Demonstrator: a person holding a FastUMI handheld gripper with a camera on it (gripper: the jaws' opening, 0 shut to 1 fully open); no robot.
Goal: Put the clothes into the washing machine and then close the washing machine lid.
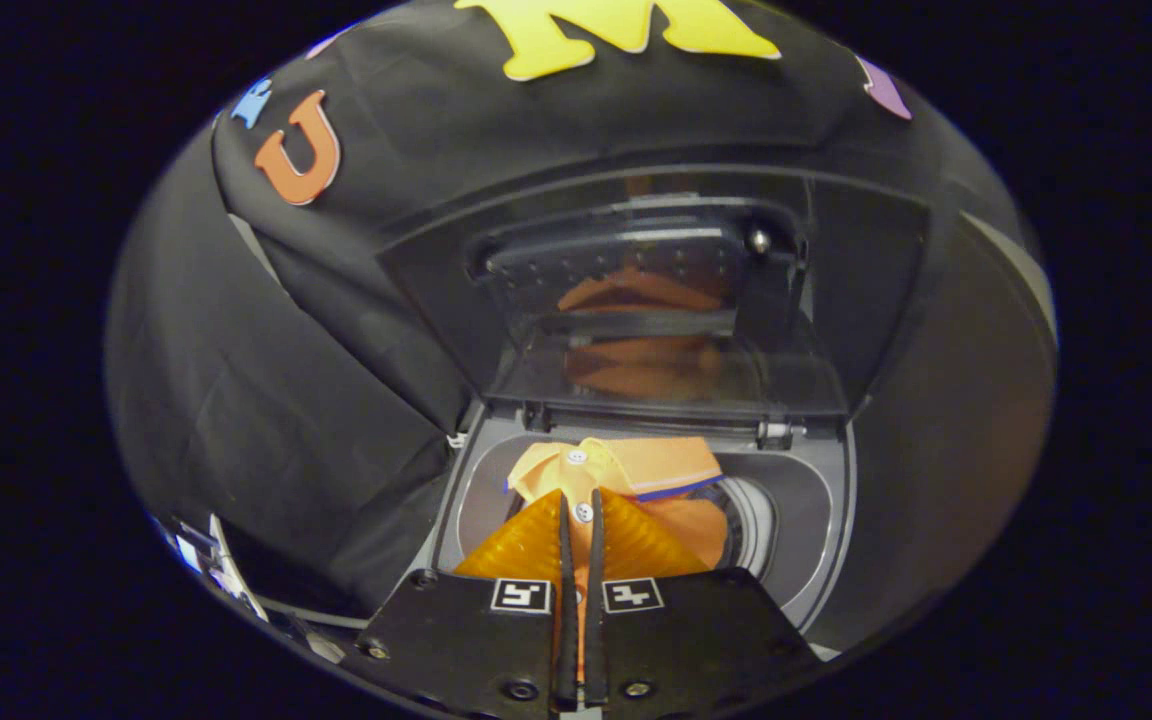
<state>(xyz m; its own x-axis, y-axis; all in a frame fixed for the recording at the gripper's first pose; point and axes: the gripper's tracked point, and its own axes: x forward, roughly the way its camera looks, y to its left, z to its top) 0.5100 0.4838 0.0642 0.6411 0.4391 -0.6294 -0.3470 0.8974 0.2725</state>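
Note:
An orange polo shirt [636, 470] with white buttons and a blue-edged collar hangs over the round drum opening of a grey top-loading washing machine [806, 520]. My gripper [581, 510] is shut on the shirt's button placket, with only a thin strip of cloth between the fingers. The collar spreads just beyond the fingertips, and the rest of the shirt drops into the drum. The machine's dark glass lid [656, 300] stands upright behind the opening, and the shirt is mirrored in it.
Black booth cloth [276, 400] drapes close along the machine's left side and behind the lid. The lid's hinges [776, 432] sit at the back rim of the opening. A grey panel [976, 420] curves along the right side.

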